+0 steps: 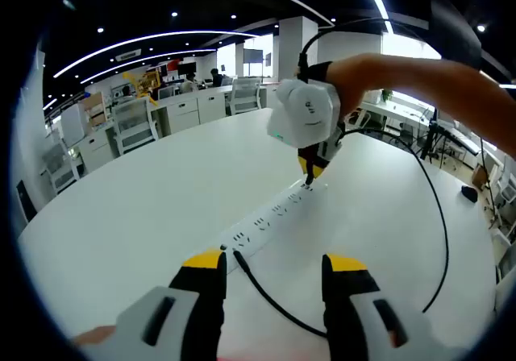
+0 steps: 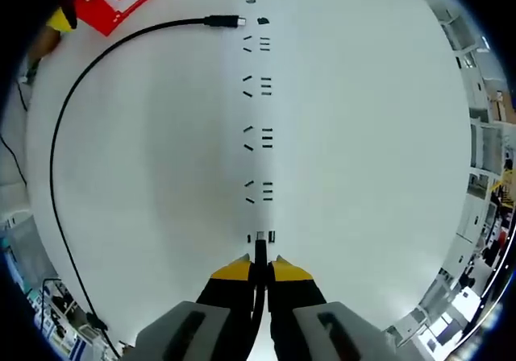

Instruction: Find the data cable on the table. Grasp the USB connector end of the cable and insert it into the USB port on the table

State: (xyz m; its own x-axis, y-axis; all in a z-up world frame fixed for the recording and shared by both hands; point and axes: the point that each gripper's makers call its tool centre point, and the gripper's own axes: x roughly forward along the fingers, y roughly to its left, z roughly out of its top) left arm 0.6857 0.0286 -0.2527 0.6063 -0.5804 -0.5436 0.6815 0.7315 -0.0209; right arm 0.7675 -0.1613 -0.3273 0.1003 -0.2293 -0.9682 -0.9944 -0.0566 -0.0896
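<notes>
Insertion step: right gripper (image 2: 260, 266) is clamped on USB connector (image 2: 260, 248), tip at the USB port (image 2: 260, 236) of white power strip (image 2: 258, 135). Next: push straight in, keep aligned. Left gripper (image 1: 274, 264) jaws apart, idle, astride the data cable (image 1: 266, 296) on table (image 1: 121, 216); cable's other plug (image 2: 224, 21) lies at strip's far end.

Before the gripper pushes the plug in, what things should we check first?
1. USB connector held in the right gripper: ok, jaws shut on it.
2. Connector lined up with the USB port on the power strip: ok, its tip sits right at the port.
3. Fully plugged in: cannot tell.
4. Cable free of snags: ok, it loops loosely on the table.
5. Left gripper out of the way: ok, open at the strip's far end.
</notes>
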